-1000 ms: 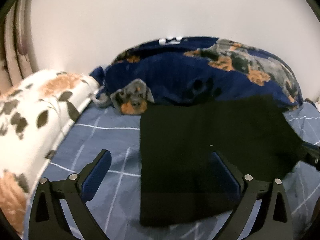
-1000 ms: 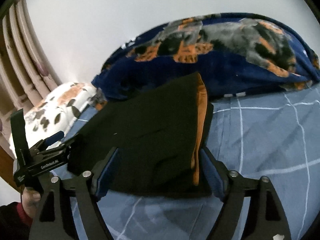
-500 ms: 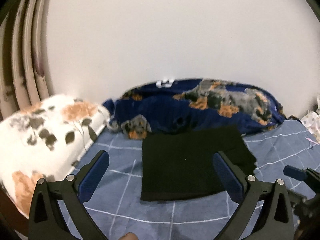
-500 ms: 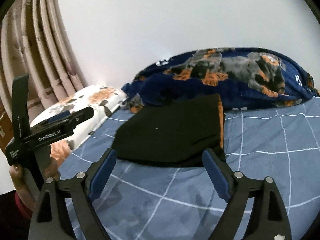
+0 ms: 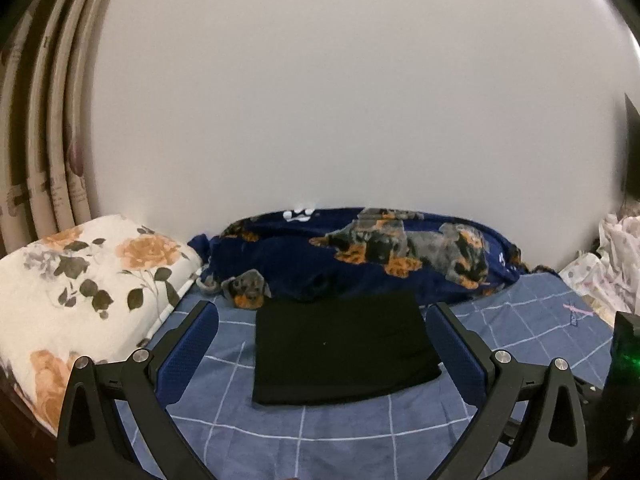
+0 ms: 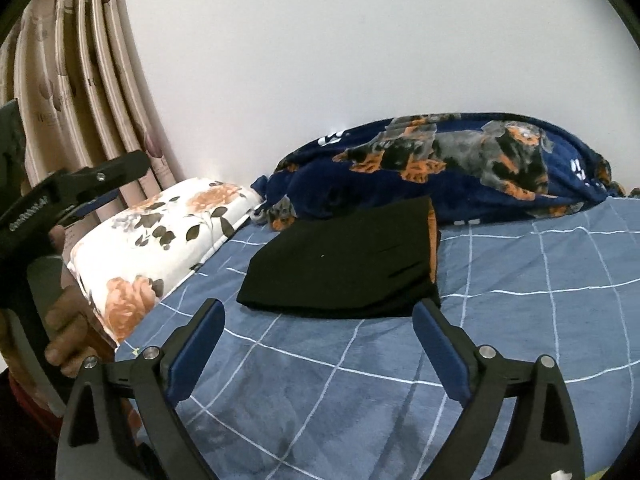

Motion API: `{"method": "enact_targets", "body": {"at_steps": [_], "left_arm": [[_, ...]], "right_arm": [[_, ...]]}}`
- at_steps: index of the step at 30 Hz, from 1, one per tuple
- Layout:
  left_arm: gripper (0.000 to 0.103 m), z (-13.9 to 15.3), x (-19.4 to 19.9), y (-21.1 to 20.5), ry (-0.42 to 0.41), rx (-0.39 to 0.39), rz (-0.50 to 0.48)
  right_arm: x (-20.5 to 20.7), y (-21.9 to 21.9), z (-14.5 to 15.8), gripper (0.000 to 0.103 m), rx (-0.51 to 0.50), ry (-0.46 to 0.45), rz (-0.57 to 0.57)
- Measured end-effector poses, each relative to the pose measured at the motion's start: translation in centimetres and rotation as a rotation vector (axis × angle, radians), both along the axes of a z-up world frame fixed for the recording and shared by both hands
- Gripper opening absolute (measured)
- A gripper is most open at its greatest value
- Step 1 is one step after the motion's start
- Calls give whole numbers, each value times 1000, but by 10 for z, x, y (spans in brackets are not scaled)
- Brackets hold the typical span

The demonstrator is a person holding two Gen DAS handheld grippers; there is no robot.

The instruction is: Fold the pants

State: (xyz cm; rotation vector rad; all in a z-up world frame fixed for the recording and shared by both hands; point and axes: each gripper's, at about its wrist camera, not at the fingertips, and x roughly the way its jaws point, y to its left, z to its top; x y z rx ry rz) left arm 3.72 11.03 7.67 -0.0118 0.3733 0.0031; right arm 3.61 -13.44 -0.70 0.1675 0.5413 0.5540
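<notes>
The black pants lie folded into a flat rectangle on the blue checked bedsheet. In the right wrist view the pants show an orange lining strip along their right edge. My left gripper is open and empty, held back from the pants and above the sheet. My right gripper is open and empty, just short of the pants' near edge. The left gripper also shows at the left of the right wrist view, held in a hand.
A navy dog-print blanket is bunched along the wall behind the pants. A white floral pillow lies at the left, with a curtain behind it. Pale patterned cloth sits at the far right.
Both grippers have pulled back and up from the folded pants, which now look smaller and lie untouched on the sheet. The jaws stayed open.
</notes>
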Motion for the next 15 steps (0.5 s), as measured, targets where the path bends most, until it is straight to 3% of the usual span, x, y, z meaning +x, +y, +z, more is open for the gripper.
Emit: {"method": "enact_targets", "body": {"at_steps": [7, 11, 15], "left_arm": [[103, -4, -6, -8, 48, -12, -56], [103, -14, -2, -7, 114, -37, -82], [103, -30, -2, -10, 137, -11, -48]], "right_arm": [[-7, 2, 4, 95, -10, -3, 5], [-9, 4, 3, 96, -13, 2, 7], [-11, 6, 1, 97, -19, 12, 9]]}}
